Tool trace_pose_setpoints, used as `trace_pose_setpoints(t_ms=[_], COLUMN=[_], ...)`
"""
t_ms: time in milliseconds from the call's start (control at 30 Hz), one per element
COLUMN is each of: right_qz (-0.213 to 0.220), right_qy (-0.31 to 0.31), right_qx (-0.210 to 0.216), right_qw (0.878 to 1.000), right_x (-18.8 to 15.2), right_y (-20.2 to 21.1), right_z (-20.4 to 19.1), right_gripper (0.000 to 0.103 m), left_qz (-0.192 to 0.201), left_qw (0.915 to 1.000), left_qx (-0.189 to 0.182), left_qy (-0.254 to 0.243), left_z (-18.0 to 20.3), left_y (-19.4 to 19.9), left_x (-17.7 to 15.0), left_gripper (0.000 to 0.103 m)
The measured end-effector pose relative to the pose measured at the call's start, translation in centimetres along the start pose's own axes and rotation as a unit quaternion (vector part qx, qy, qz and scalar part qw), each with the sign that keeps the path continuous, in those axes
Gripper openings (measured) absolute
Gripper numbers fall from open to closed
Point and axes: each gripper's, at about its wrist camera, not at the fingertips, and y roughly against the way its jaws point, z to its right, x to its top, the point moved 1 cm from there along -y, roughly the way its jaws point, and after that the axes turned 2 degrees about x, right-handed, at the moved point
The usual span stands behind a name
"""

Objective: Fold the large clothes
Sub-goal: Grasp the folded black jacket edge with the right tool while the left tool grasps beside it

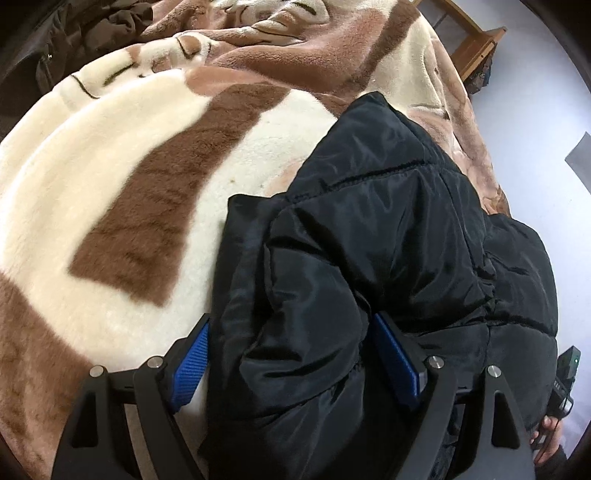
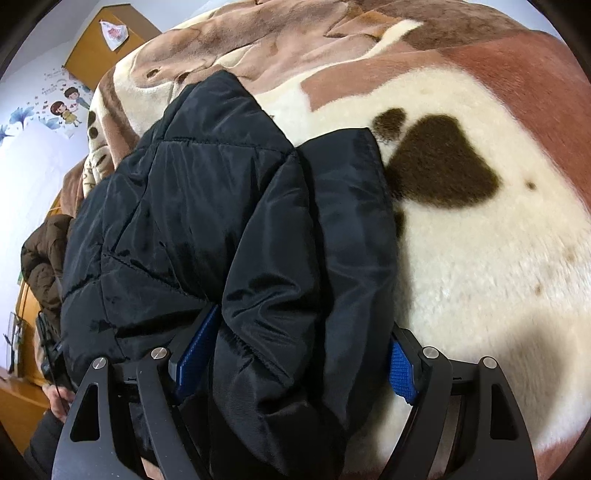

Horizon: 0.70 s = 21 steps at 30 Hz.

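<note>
A black puffy jacket (image 1: 369,221) lies folded into a long bundle on a cream and brown fleece blanket (image 1: 110,184). My left gripper (image 1: 290,321) stands open at the bundle's near end, and a thick fold of the jacket bulges between its blue pads (image 1: 190,362) without being pinched. In the right wrist view the same jacket (image 2: 221,203) lies on the blanket (image 2: 480,277). My right gripper (image 2: 303,321) is open too, straddling the jacket's folded edge, with its right pad (image 2: 402,369) clear of the cloth.
A dark brown garment (image 1: 110,22) lies at the bed's far corner, and a brown puffy garment (image 2: 44,258) sits beside the jacket. Wooden furniture (image 1: 476,40) and a wooden cabinet (image 2: 99,48) stand by the white wall. A person's hand (image 1: 550,432) holds the other gripper.
</note>
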Motion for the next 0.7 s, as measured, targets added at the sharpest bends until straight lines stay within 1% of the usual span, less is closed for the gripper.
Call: trace_pose_setpoints(t_ms=[167,200,267,333,400,433,533,567,667,700], right_qz=[0.009,0.009,0.009,0.007,0.006,0.005,0.002,0.000,0.000,0.001], right_qy=[0.004,0.005,0.008,0.010,0.012,0.011,0.014,0.017,0.022,0.020], right_qx=[-0.011,-0.013,-0.018,-0.022,-0.023,-0.021,-0.018,-0.017,-0.018,-0.017], right_qw=[1.000,1.000,1.000,1.000,1.000,1.000,1.000,1.000,1.000,1.000], right_x=[0.3,0.4,0.6,0.8,0.8,0.9,0.9,0.9,0.9,0.9], right_y=[-0.3,-0.3,-0.4,-0.3,-0.2,-0.2,-0.1,0.0,-0.1,0.0], right_z=[-1.1,-1.3,-1.7,-1.9,-2.0,-1.9,-1.7,-1.7,-1.8,-1.8], right_gripper=[0.061,0.059,0.053,0.051,0.051,0.050,0.050,0.050,0.050,0.050], left_qz=[0.003,0.001,-0.002,-0.002,0.000,0.002,0.016,0.018,0.015,0.013], left_qw=[0.9999,0.9999,0.9999,1.0000,1.0000,0.9999,0.9996,0.9996,0.9998,0.9998], left_qx=[0.007,0.009,0.008,0.007,0.004,0.002,0.005,0.007,0.003,0.001], left_qy=[0.015,0.015,0.012,0.004,0.008,0.013,0.021,0.020,0.014,0.012], left_z=[0.5,0.6,0.9,1.1,1.0,0.7,0.0,-0.2,-0.2,-0.1], left_y=[-0.8,-1.0,-1.0,-0.7,-0.5,-0.3,0.5,0.6,0.4,0.2], left_x=[0.3,0.5,0.7,0.7,0.7,0.6,0.4,0.3,0.2,0.3], left_gripper=[0.087,0.086,0.080,0.075,0.074,0.074,0.083,0.083,0.081,0.078])
